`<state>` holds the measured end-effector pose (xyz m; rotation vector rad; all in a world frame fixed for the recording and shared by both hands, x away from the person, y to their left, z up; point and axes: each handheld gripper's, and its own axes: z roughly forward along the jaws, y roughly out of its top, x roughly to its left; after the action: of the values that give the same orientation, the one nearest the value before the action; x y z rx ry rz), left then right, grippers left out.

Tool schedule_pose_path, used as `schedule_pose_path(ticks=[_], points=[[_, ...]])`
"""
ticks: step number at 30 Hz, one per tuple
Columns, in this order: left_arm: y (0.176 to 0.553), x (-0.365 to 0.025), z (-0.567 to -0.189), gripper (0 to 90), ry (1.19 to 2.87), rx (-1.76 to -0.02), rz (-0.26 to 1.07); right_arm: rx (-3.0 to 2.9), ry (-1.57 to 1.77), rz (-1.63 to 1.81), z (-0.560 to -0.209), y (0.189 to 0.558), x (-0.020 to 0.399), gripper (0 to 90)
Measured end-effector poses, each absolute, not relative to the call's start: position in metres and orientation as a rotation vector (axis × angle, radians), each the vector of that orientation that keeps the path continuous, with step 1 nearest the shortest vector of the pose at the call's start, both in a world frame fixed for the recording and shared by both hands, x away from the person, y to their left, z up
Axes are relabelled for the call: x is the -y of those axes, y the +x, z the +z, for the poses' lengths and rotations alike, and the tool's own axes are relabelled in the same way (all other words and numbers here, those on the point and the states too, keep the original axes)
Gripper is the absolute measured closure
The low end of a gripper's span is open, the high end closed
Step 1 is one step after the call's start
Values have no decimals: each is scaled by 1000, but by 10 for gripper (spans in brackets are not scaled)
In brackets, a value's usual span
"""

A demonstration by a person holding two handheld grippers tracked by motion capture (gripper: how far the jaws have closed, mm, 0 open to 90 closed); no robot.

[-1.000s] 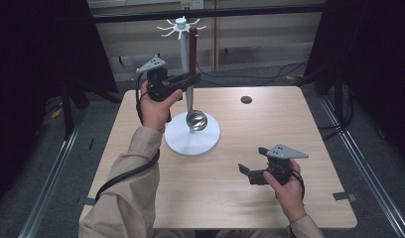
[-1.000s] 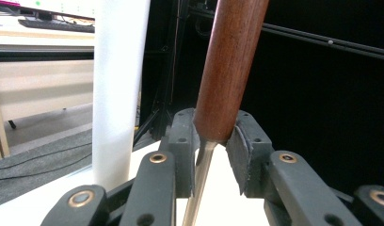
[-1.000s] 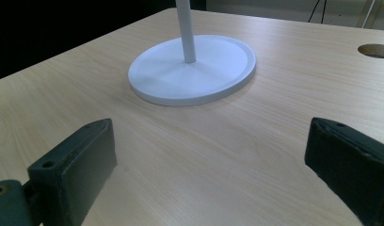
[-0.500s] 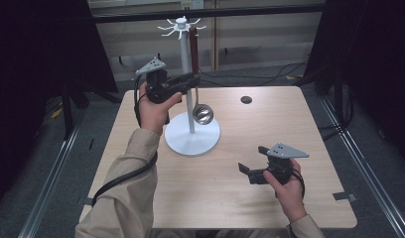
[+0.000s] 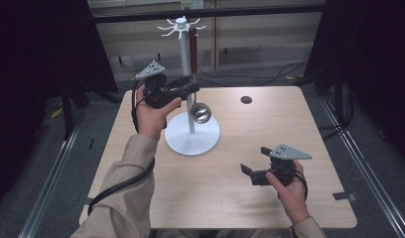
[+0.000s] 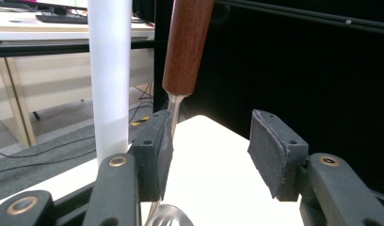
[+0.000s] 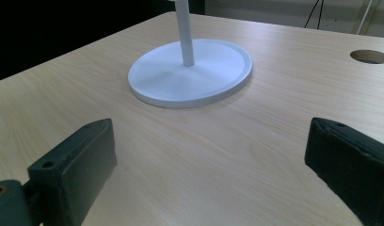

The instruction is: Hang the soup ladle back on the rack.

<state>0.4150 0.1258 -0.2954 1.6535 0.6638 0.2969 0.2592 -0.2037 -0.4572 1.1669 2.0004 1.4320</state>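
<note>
Ladle (image 5: pixel 195 79) seen hanging from hook of white stand (image 5: pixel 191 134), beside pole, bowl just above round base on tabletop (image 5: pixel 290 124). Left gripper (image 5: pixel 188 89) fingers (image 6: pixel 155 150) apart, steel neck touching one pad, not clamped. Right gripper (image 5: pixel 247 171) fingers apart, nothing held, low over tabletop. Ladle judged rigid, light, bowl-heavy: smooth steel neck slippery, so dark wooden handle better taken. Stand matte, smooth.
</note>
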Motion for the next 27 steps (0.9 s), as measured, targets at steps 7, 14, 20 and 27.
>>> schedule_pose_path(ticks=[7,14,20,27], points=[[408,-128,-300,400,1670,-663,315,-2009,1167,1425,-458,259,205,22],[400,-137,-311,328,1688,-679,335,-2010,1166,1417,-458,260,205,23],[391,-145,-316,266,1701,-688,361,-2000,1153,1429,-453,262,201,22],[385,-155,-330,203,1727,-700,380,-2004,1161,1423,-455,262,202,23]])
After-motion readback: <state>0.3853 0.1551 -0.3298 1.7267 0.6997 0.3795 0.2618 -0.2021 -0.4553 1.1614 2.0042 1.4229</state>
